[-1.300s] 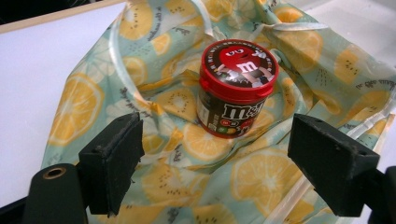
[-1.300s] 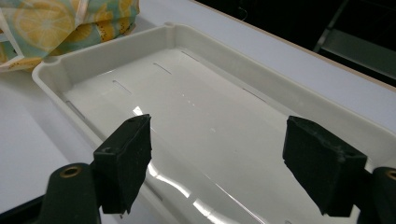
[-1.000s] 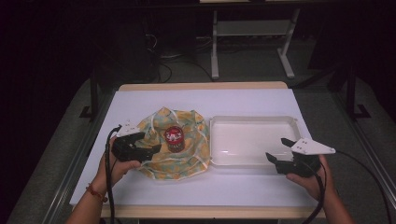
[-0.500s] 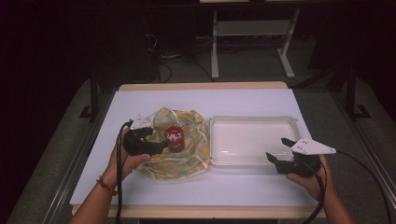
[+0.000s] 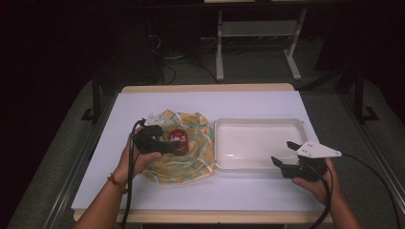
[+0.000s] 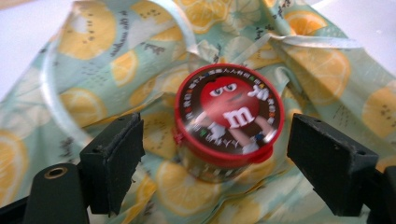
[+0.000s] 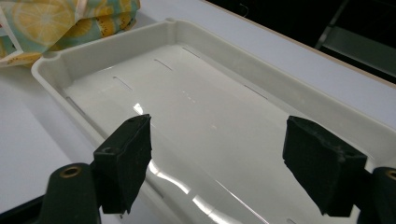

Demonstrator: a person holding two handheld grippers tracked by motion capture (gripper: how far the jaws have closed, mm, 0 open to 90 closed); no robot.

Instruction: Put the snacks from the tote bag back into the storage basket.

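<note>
Here your left gripper [image 6: 215,172] straddles, jaws spread, the slightly blurred red M&M's tin [image 6: 229,119] on the lemon-print cloth [image 6: 84,93], while your right gripper [image 7: 217,163] gapes empty over the white tray [image 7: 112,60].

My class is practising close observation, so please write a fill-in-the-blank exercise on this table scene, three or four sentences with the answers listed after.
1. The round tin with the cartoon candy face has a lid coloured ____.
2. The tin rests on a cloth printed with slices of ____.
3. The jaws of the left tool stand ____ on either side of the tin, not touching it.
4. The right tool is held over the near edge of the white ____, which has nothing in it.

Answers: red; citrus fruit; open; tray
</note>
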